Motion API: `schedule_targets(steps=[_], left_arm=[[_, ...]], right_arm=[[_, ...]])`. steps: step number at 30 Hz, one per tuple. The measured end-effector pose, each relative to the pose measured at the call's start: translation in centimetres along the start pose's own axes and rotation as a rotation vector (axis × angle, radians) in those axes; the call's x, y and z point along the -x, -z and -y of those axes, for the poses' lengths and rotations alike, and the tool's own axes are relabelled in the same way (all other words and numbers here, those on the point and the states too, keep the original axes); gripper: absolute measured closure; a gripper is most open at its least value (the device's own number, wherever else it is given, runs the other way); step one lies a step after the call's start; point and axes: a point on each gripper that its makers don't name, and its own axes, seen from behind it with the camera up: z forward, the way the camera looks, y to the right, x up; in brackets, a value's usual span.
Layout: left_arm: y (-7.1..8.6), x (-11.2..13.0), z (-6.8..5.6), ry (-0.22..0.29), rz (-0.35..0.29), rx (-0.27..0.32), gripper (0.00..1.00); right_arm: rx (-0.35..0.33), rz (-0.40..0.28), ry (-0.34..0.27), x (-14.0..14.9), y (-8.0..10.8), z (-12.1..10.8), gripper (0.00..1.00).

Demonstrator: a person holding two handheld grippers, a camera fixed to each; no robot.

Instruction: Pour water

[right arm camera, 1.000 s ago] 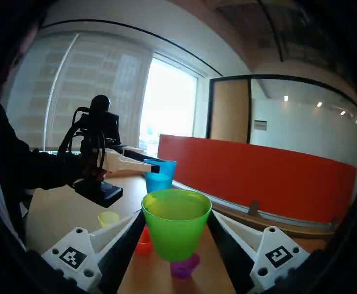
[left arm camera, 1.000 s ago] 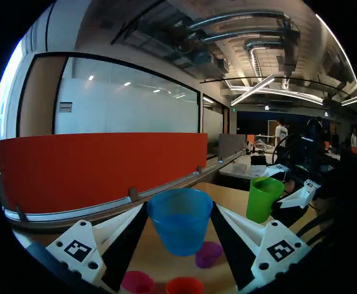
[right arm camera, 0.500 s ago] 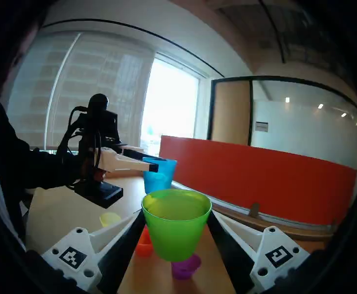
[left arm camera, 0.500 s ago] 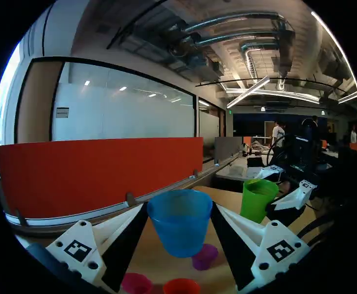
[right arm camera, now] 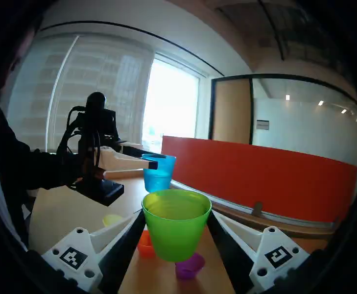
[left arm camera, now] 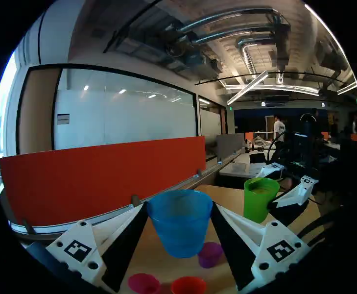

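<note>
Low in the middle of the left gripper view, the left tongs (left arm camera: 179, 208) are clenched on a blue cup (left arm camera: 179, 230), one finger pressing each side of it. The cup stands upright, its open mouth level. Below it, at the bottom edge of the frame, three small cups sit on the wooden surface (left arm camera: 229, 195): a purple cup (left arm camera: 209, 254), a pink cup (left arm camera: 144, 283) and an orange cup (left arm camera: 188, 285). A red partition (left arm camera: 95, 176) runs across the left half of the frame behind them.

To the right of centre in that view, well apart from the blue cup, a green cup (left arm camera: 260, 198) is held upright. The right gripper view shows it low in the middle, with the right tongs (right arm camera: 176, 215) grasping it from both sides. Left of centre in that view, the blue cup hangs between white fingers, and a dark sleeve (right arm camera: 26, 169) reaches in from the left edge. A yellow cup (right arm camera: 112, 219) sits on the surface at lower left.
</note>
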Motion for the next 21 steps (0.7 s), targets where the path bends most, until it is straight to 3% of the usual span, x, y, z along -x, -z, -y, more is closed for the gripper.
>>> schedule_targets(steps=[12, 21], left_arm=[[0.9, -0.9, -0.1, -0.077, 0.006, -0.006, 0.11], [1.9, -1.4, 0.1, -0.101, 0.006, -0.023, 0.11]], right_arm=[[-0.018, 0.010, -0.005, -0.2, -0.4, 0.8, 0.10], [-0.041, 0.013, 0.003, -0.8, -1.1, 1.6, 0.10]])
